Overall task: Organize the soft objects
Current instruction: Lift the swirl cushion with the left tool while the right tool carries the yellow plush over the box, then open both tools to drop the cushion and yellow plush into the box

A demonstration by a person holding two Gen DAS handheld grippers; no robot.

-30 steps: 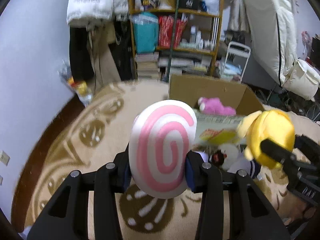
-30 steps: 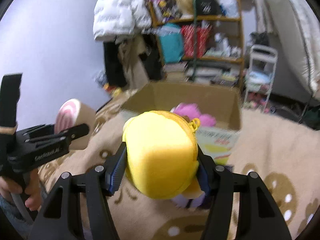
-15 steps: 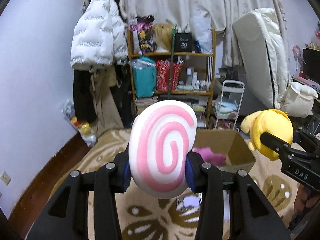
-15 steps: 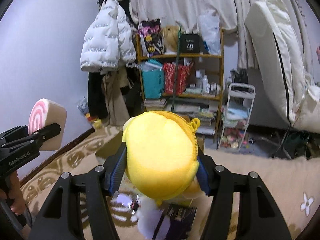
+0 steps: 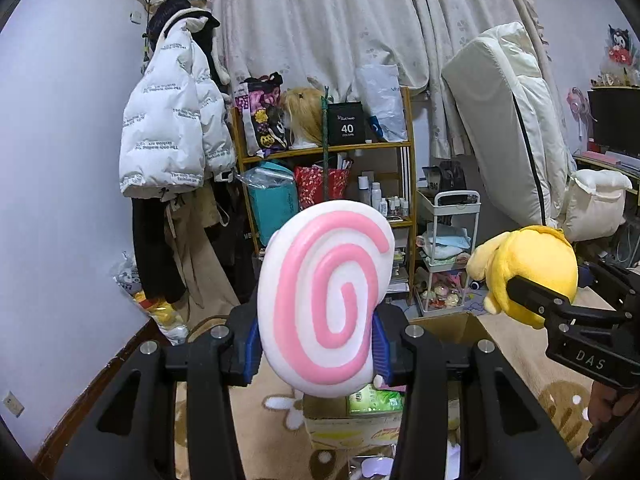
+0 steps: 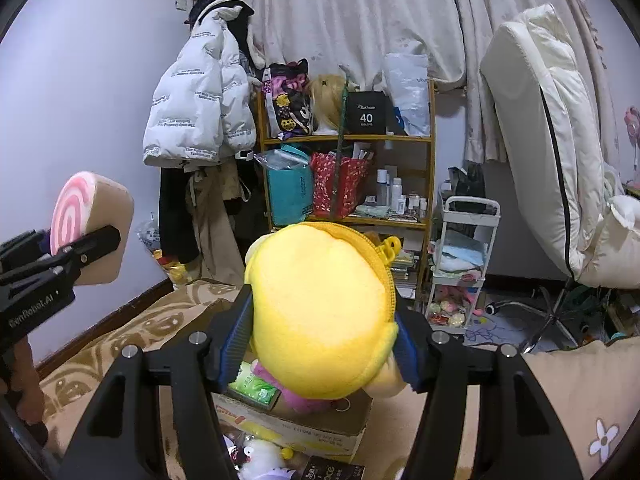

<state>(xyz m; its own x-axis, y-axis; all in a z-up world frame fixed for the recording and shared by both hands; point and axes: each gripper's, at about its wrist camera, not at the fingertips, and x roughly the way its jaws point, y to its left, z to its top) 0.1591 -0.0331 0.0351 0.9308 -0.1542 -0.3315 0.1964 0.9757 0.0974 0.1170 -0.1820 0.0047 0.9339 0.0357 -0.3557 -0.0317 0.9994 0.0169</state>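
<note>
Left wrist: swirl cushion (image 5: 326,300) above cardboard box (image 5: 352,428)

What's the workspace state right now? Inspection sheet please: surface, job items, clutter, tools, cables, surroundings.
Surface: patterned beige rug, partly covered.
Job's things: pink-swirl cushion and yellow plush pouch, both held in the air; cardboard box below holds a pink plush and a green packet.
Clutter: small white plush on the rug in front of the box.
Grippers: left tool shut on the cushion; right tool shut on the pouch.
Cables: nothing seen.
Surroundings: wooden shelf, white puffer jacket, white trolley, curtain.
</note>
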